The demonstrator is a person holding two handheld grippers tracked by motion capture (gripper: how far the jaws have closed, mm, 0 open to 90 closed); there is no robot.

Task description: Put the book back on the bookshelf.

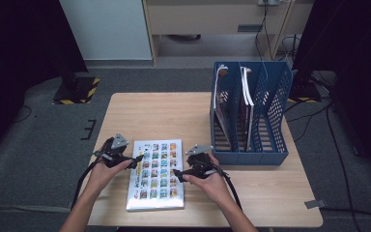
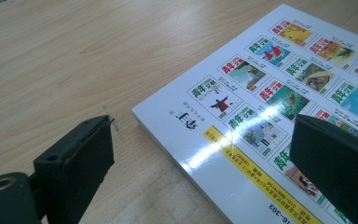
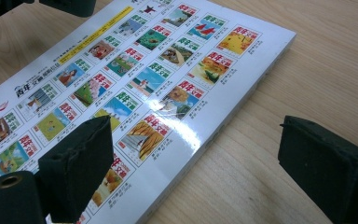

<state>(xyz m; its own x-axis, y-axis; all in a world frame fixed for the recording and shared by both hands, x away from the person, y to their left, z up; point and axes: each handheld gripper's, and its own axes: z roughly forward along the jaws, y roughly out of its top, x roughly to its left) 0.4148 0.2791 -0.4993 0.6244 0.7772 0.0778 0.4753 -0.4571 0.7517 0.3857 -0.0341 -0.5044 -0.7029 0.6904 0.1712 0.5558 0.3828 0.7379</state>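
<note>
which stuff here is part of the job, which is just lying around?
In the job:
book, flat on the table
left gripper, open at its left edge
right gripper, open at its right edge

Probably next: blue file rack, already holding books

Lying about:
tape scrap
</note>
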